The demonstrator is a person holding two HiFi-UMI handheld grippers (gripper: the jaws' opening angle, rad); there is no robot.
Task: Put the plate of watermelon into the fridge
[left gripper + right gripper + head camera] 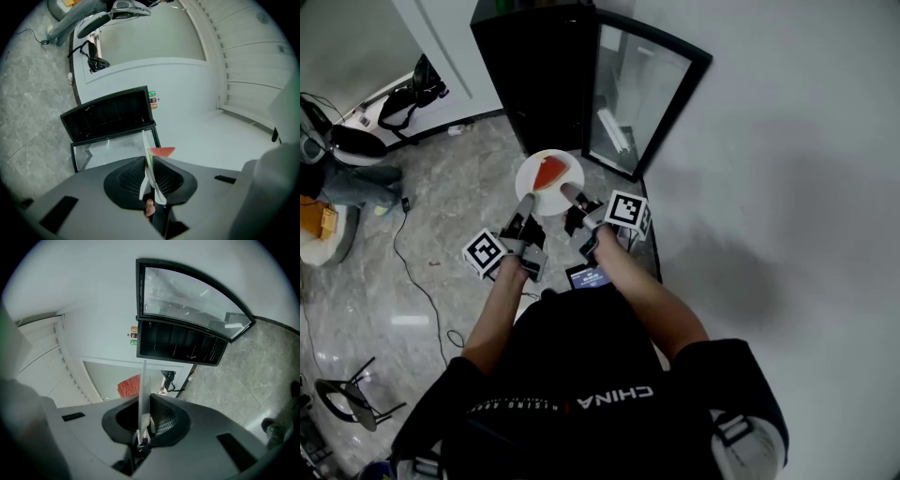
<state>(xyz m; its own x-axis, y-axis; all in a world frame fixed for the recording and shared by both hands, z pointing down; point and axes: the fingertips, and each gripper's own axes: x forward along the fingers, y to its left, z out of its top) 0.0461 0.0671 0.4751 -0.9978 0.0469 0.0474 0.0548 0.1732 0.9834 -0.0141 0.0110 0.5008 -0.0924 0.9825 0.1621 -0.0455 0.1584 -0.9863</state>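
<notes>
- We clamp the near rim of the white plate (532, 178) with our left gripper (525, 202), and our right gripper (572, 195) pinches that rim too.
- The watermelon slice (550, 173) lies on the plate, which we hold just before the open black fridge (539, 75).

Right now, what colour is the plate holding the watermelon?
White. The plate shows best in the head view, under the red watermelon slice.
</notes>
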